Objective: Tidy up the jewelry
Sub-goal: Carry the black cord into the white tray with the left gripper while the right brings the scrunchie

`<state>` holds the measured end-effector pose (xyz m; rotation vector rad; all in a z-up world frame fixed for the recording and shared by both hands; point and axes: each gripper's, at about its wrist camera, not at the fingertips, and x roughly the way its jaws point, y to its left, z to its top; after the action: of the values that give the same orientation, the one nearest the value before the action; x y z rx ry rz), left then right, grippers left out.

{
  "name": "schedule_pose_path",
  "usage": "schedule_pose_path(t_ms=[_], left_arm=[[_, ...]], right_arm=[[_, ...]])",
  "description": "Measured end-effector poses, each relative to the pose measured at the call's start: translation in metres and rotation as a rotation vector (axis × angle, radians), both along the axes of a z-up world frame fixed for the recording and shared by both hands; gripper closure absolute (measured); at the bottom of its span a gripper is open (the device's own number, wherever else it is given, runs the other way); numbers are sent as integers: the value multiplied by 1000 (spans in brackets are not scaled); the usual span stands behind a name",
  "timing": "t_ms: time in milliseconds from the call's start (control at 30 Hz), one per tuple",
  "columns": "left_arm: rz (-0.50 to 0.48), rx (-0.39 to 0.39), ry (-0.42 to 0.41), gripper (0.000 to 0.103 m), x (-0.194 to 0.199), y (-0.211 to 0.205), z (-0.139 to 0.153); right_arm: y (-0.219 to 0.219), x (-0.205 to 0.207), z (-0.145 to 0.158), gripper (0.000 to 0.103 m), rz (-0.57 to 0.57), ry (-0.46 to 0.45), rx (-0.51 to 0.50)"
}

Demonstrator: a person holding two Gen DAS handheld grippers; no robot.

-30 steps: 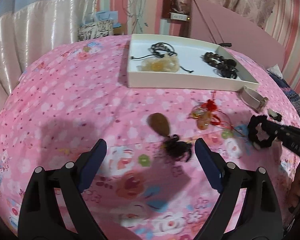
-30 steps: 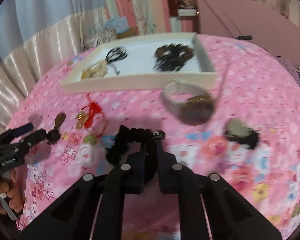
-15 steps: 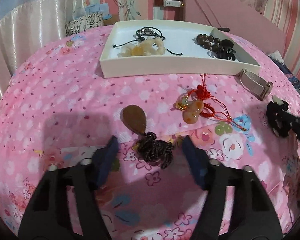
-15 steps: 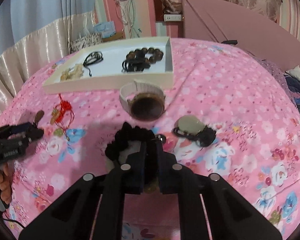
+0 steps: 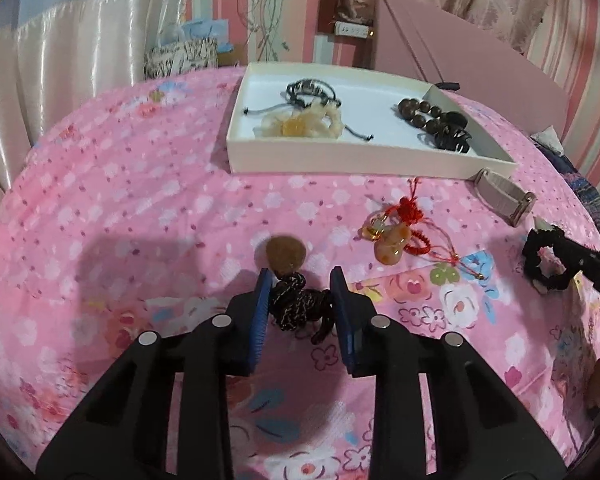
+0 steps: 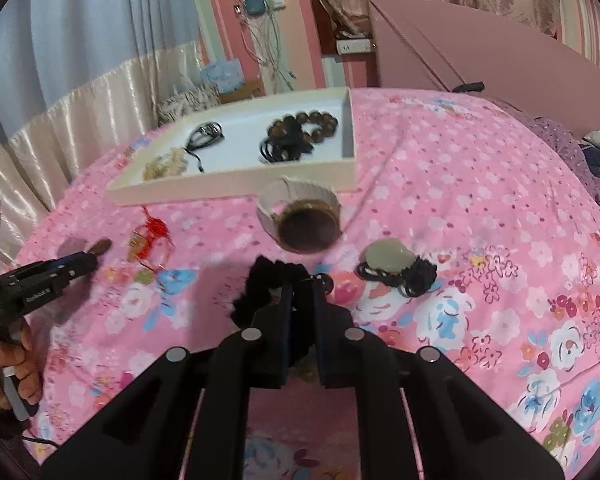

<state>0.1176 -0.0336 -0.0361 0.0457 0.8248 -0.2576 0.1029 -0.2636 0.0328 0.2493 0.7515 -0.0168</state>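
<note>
Right gripper fingers pinch black scrunchie. Watch just beside white tray. Pale pendant to the right.
</note>
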Motion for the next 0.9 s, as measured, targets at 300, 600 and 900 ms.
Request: schedule_pose_path(t_ms=[300, 600, 900], left_arm=[[-28, -10, -93, 75, -2, 6, 47], [-31, -31, -157, 75, 9, 9, 79], [-49, -24, -229, 75, 26, -5, 102]], right_arm=[[-5, -2, 56, 93, -4, -106, -26], [-5, 9, 89, 94, -15, -163, -42], [19, 32, 108, 94, 16, -196, -77]])
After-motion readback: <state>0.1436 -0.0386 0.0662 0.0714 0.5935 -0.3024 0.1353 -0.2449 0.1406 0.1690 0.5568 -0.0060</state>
